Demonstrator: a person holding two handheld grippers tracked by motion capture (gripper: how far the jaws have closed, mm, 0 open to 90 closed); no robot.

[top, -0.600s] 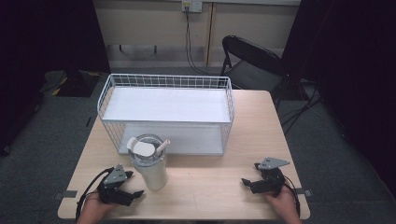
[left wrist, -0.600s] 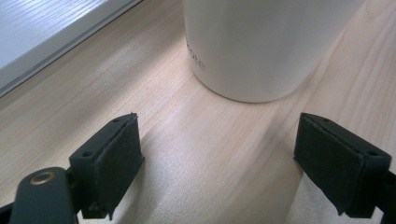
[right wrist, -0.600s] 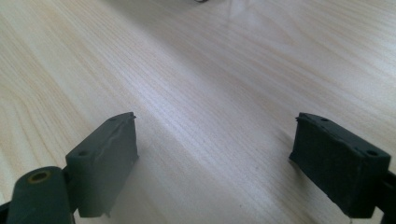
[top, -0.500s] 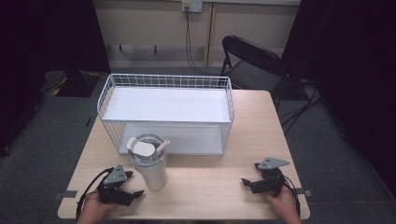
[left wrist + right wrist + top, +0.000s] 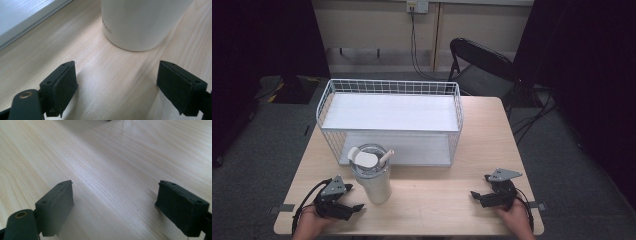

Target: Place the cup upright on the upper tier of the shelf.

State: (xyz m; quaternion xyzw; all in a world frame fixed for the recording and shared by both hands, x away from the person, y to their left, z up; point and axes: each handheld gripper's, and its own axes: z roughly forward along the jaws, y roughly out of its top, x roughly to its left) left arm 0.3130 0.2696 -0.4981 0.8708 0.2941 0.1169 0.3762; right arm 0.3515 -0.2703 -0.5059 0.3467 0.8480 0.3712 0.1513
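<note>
White tumbler (image 5: 372,176) upright on counter (image 5: 437,200), just before wire basket (image 5: 389,120). Left gripper (image 5: 354,207) at tumbler's 7 o'clock, near, jaws apart, untouching. Right gripper (image 5: 476,196) at 3 o'clock, well apart, jaws apart, empty.

White wire basket (image 5: 389,112), wooden table (image 5: 482,135), folding chair (image 5: 479,65)

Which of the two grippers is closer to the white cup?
The left gripper. It lies on the table just beside the white cup, with its open jaws pointing at the cup's base. The right gripper rests far off, near the table's other end.
</note>
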